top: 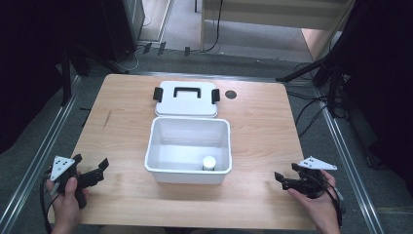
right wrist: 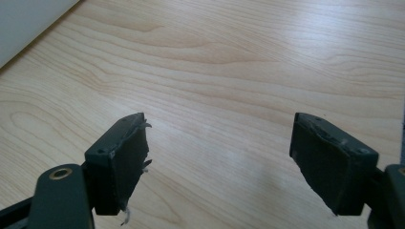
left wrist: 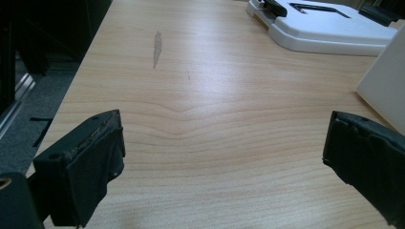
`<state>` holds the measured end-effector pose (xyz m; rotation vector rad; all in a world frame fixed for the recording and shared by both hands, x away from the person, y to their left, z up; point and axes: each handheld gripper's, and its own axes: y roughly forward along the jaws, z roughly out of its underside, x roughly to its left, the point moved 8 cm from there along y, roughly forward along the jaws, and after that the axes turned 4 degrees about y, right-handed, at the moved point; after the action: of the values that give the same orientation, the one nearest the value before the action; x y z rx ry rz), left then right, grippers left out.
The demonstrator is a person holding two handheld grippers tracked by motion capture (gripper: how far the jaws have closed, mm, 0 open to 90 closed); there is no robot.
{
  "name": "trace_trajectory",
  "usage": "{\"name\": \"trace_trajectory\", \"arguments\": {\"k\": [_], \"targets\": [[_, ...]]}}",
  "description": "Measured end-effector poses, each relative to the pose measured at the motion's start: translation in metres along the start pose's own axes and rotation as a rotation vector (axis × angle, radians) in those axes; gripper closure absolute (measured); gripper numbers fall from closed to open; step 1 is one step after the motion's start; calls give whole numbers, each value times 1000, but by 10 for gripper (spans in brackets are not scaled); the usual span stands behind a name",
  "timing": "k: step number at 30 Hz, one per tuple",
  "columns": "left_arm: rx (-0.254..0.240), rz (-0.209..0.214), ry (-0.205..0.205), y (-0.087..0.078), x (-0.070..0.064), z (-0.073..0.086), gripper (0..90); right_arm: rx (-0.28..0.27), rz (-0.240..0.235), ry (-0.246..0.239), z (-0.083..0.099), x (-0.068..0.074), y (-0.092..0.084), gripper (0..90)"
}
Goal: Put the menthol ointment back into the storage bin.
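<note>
Both my grippers rest near the table's (top: 253,122) front corners, left gripper (top: 95,171) and right gripper (top: 284,179) wide apart, holding nothing. White box (top: 160,146) sits mid-table, small jar (top: 209,163) inside, lid (top: 185,101) behind it. Next, I think, the lid goes on.

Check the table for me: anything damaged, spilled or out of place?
Minor only: a grey scuff marks the table left of the lid, and the right gripper has frayed pads. Nothing spilled; the box sits square.
</note>
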<state>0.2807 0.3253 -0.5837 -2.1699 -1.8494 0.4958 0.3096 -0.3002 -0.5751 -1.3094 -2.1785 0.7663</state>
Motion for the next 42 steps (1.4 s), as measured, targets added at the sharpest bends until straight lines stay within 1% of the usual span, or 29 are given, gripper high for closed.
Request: {"name": "trace_trajectory", "arguments": {"k": [2, 12, 14, 18, 19, 23, 25, 26, 29, 32, 33, 35, 36, 37, 38, 40, 41, 42], "targets": [[0, 0, -1, 0, 0, 0, 11, -21, -3, 7, 4, -2, -3, 213], [0, 4, -3, -1, 0, 0, 11, -108, 11, 28, 17, -11, -11, 212], [0, 4, -3, -1, 0, 0, 11, -129, 8, 35, 19, -12, -13, 212], [-1, 2, -1, -1, 0, 0, 11, -162, 18, 56, 21, -15, -15, 215], [-1, 3, -1, -1, 0, 0, 11, -168, 18, 54, 22, -16, -15, 216], [-2, 1, -1, -1, 0, 0, 11, -185, 25, 65, 27, -18, -15, 218], [-2, 1, 1, -1, 0, 0, 11, -195, 22, 73, 29, -19, -14, 218], [-2, 1, 1, -1, 0, 0, 11, -191, 21, 81, 30, -19, -15, 213], [-2, 2, 1, -1, 0, 0, 11, -222, 19, 90, 29, -20, -17, 218], [-1, 3, 3, -1, 0, 0, 11, -219, 17, 116, 30, -21, -18, 240], [0, 4, 5, -1, 0, 0, 11, -218, 20, 117, 31, -21, -18, 247], [1, 7, 8, 0, -1, 0, 11, -211, 59, 123, 33, -22, -19, 227], [2, 9, 10, 0, -1, 0, 11, -198, 76, 129, 35, -23, -19, 189], [4, 10, 12, 0, -1, 0, 11, -190, 85, 133, 35, -24, -19, 148], [5, 10, 13, 0, -1, 0, 11, -186, 90, 136, 36, -24, -19, 143], [7, 11, 16, 0, -1, 1, 11, -210, 112, 130, 35, -25, -22, 143], [5, 12, 15, 0, -2, 0, 11, -222, 108, 127, 35, -25, -23, 135], [6, 13, 14, 0, -2, 0, 11, -235, 83, 122, 35, -23, -24, 132]]}}
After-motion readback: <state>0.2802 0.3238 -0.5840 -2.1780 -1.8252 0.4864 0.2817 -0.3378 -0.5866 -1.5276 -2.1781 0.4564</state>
